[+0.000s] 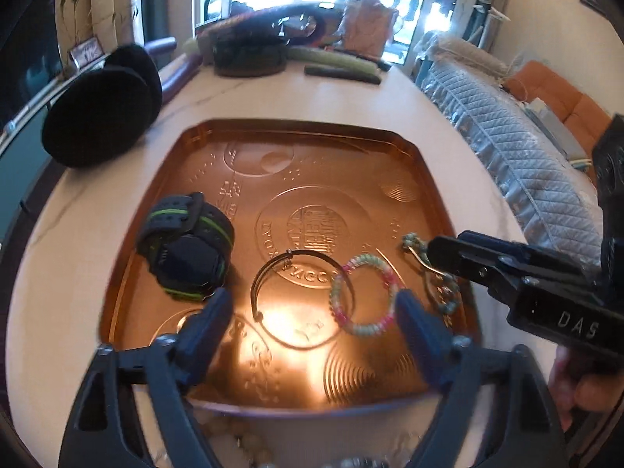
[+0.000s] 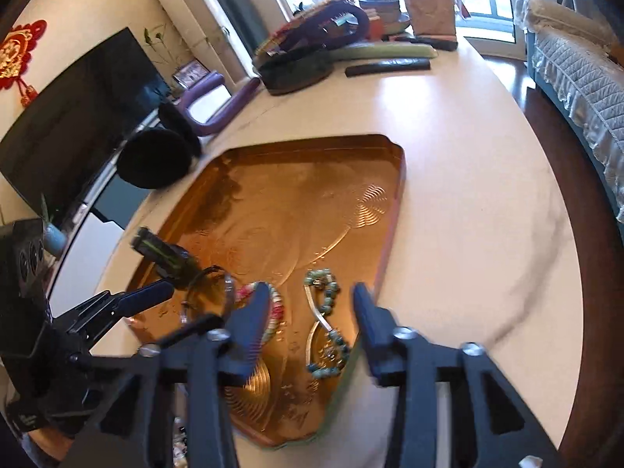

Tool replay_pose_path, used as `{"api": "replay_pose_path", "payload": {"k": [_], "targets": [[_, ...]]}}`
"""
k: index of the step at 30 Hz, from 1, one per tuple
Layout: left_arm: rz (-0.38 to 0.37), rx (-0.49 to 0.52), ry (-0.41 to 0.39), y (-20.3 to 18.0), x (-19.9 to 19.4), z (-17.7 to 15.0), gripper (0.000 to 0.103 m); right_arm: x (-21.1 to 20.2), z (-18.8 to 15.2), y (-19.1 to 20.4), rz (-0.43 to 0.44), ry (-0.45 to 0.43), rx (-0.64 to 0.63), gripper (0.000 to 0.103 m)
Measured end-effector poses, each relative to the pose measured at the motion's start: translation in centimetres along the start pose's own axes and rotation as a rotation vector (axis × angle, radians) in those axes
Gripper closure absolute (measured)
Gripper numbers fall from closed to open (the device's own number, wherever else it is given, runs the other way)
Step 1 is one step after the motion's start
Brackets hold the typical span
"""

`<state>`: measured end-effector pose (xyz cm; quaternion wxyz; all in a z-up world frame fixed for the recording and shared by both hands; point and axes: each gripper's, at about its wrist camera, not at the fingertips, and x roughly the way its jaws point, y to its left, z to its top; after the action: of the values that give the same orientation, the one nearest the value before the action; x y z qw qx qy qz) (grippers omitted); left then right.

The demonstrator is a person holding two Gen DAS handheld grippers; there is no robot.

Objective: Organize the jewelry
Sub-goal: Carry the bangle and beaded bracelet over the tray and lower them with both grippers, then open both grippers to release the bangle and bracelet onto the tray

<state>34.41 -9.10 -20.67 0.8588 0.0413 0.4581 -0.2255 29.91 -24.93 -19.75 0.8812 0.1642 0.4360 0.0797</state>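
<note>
A copper tray (image 1: 312, 163) lies on the pale table. In it are a black watch with green stripes (image 1: 187, 249), a thin metal bangle (image 1: 253, 286), a pink and green beaded bracelet (image 1: 334, 300) and a green bead bracelet with a silver loop (image 2: 325, 312). My left gripper (image 1: 312, 304) is open just above the bangle and the pink bracelet, touching neither. My right gripper (image 2: 312, 292) is open, its fingers either side of the green bead bracelet without pressing it. In the left wrist view the right gripper's tip sits beside that bracelet (image 1: 413, 241).
Two black round pads (image 1: 101, 117) lie left of the tray. A basket, a paper bag and a dark bar (image 1: 343, 74) crowd the table's far end. A quilted sofa (image 1: 526, 163) runs along the right. Loose beads (image 1: 241, 440) lie on the table near the tray's front rim.
</note>
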Motion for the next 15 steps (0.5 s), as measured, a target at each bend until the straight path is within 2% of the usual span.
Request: {"api": "replay_pose_path", "payload": {"k": [4, 7, 9, 11, 13, 15], "targets": [[0.002, 0.01, -0.032, 0.1, -3.3, -0.8, 0.01, -2.1, -0.3, 1.3, 0.006, -0.041, -0.026, 0.039], [0.006, -0.009, -0.055, 1.1, -6.1, -1.7, 0.01, -3.7, -1.0, 2.2, 0.045, -0.071, -0.046, 0.036], [0.002, -0.04, -0.062, 2.1, -7.7, -2.4, 0.01, -4.9, -1.8, 3.0, 0.068, -0.085, -0.056, 0.029], [0.002, -0.081, -0.065, 3.5, -9.9, -3.5, 0.01, -6.1, -3.0, 3.7, 0.057, -0.119, -0.062, 0.013], [0.022, -0.102, -0.065, 4.7, -12.2, -4.2, 0.01, -7.1, -3.9, 4.5, 0.063, -0.131, -0.065, 0.008], [0.053, -0.1, -0.065, 5.8, -14.0, -5.3, 0.01, -8.1, -4.4, 5.4, 0.127, -0.124, -0.07, 0.008]]}}
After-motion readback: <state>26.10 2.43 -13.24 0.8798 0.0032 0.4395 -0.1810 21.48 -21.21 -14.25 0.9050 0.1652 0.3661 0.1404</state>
